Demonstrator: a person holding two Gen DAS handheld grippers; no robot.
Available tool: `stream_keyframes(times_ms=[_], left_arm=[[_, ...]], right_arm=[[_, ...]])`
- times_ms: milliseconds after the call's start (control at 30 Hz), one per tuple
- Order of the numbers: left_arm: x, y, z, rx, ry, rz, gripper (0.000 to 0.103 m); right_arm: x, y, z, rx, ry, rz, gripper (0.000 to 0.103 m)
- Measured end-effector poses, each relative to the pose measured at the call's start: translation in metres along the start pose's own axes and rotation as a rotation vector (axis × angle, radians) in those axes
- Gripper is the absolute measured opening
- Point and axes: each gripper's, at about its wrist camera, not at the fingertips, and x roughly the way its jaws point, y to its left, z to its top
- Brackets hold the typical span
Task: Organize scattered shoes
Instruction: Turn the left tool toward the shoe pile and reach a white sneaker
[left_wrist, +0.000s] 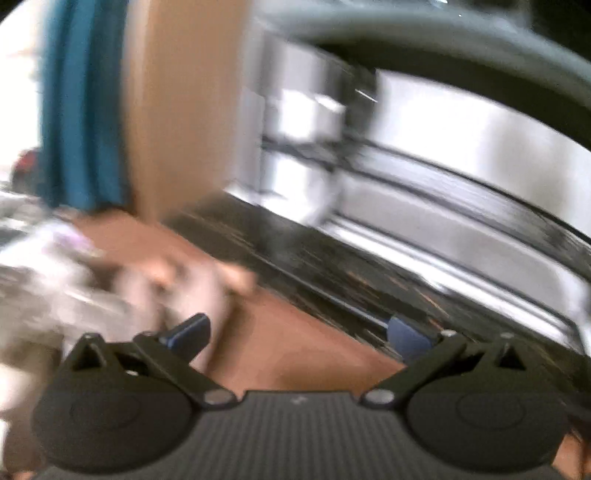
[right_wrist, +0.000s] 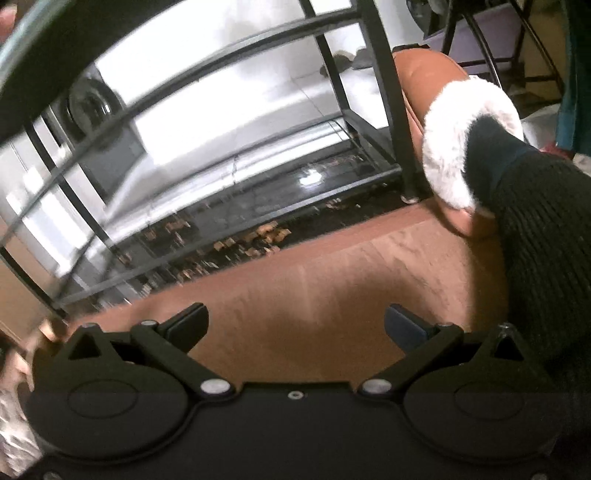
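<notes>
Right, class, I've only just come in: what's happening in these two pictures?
A person holds two tools, both open and empty, near a black metal rack. The right tool hovers over brown floor; beside it a brown slipper with white fur trim is worn on a foot in a black sock. The left tool points at pale blurred shapes; nothing is gripped yet.

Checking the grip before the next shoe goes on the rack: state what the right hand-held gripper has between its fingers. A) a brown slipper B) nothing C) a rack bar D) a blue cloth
B: in the right wrist view the right hand-held gripper stands open with only brown floor in the gap; the fur-lined brown slipper is worn on a foot, off to the right beside the black rack.
</notes>
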Motion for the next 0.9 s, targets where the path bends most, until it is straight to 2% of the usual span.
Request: stream_keyframes(times_ms=[133,300,367,433,467,533,600,633,667,800,900], left_arm=[[-0.043,0.029,0.027,-0.069,-0.024,0.097,0.102],[-0.084,0.066,0.055,-0.101,-0.045,0.091,0.103],[-0.074,0.081,0.057,-0.062,-0.046,0.103,0.103],[-0.048,0.097,0.054,-0.001,-0.027,0.114,0.103],[-0.034,0.107,0.052,0.028,-0.009,0.115,0.102],[-0.007,0.13,0.046,0.071,0.031,0.134,0.102],[0.011,0.146,0.038,0.082,0.059,0.205,0.102],[0.023,0.159,0.035,0.075,0.085,0.248,0.102],[0.029,0.168,0.033,0.053,0.108,0.25,0.102],[0.045,0.193,0.025,-0.058,0.193,0.184,0.094],[0.048,0.186,0.023,-0.094,0.248,0.085,0.094]], right_arm=[[-0.007,0.0,0.001,0.02,-0.032,0.022,0.103],[-0.027,-0.001,0.003,0.076,-0.068,0.1,0.103],[-0.04,0.001,0.001,0.15,-0.037,0.25,0.103],[-0.047,0.013,-0.003,0.166,0.009,0.403,0.103],[-0.05,0.017,-0.003,0.157,0.012,0.419,0.103],[-0.062,0.047,-0.011,0.035,0.023,0.519,0.103],[-0.066,0.067,-0.02,-0.046,0.032,0.586,0.103],[-0.065,0.07,-0.022,-0.051,0.038,0.597,0.103],[-0.063,0.072,-0.024,-0.049,0.041,0.605,0.103],[-0.051,0.075,-0.027,-0.059,0.078,0.622,0.103],[-0.042,0.061,-0.021,0.023,0.125,0.63,0.103]])
